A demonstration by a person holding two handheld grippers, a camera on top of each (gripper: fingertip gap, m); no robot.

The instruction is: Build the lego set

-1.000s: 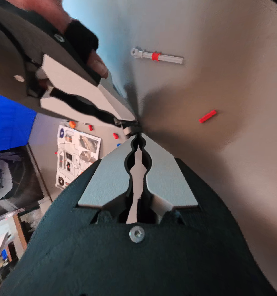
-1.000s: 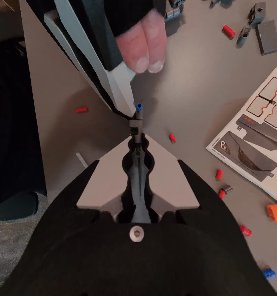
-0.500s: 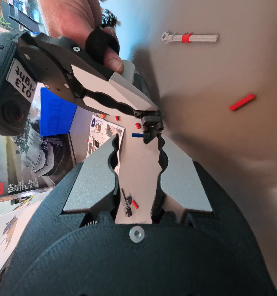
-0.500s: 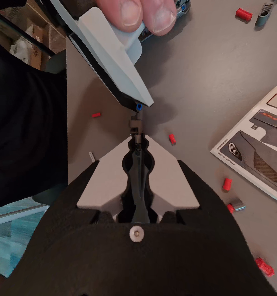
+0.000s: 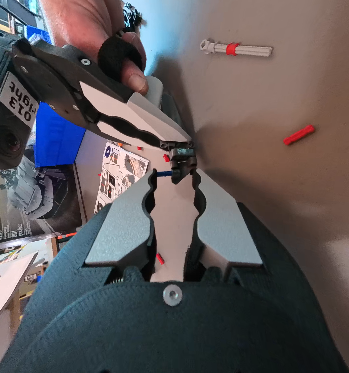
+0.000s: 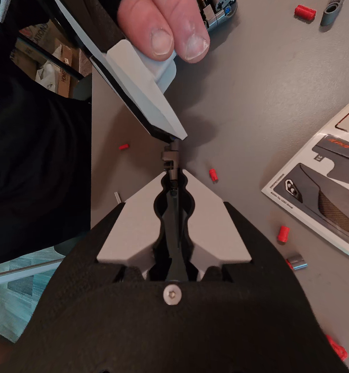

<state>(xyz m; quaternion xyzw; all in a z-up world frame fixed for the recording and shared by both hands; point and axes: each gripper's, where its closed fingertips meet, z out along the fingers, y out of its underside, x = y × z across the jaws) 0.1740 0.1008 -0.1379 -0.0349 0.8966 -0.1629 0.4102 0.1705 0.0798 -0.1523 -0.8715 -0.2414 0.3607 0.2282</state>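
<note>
My right gripper point(image 6: 172, 171) is shut on a small dark grey lego assembly point(image 6: 170, 155) and holds it above the grey table. In the left wrist view it reaches in from the upper left point(image 5: 177, 142), and the assembly point(image 5: 182, 161) hangs at its tip. A blue pin point(image 5: 164, 173) sticks out of the assembly's left side. My left gripper point(image 5: 173, 175) is open and empty, its jaws either side of the assembly and pin. Its left fingertip point(image 5: 153, 174) touches the pin's end. In the right wrist view the left gripper point(image 6: 172, 138) covers the pin.
A white axle with a red bush point(image 5: 236, 49) and a red pin point(image 5: 298, 134) lie on the table. A sticker sheet point(image 6: 320, 191) lies at the right, with red pieces point(image 6: 213, 174) point(image 6: 283, 236) and a grey bush point(image 6: 296, 264) near it. The set's box point(image 5: 28, 201) stands past the table. Less than 4 cm separates the two grippers' tips.
My left gripper has gone from shut to open and now straddles the assembly and blue pin. The right gripper stays shut on the assembly.
</note>
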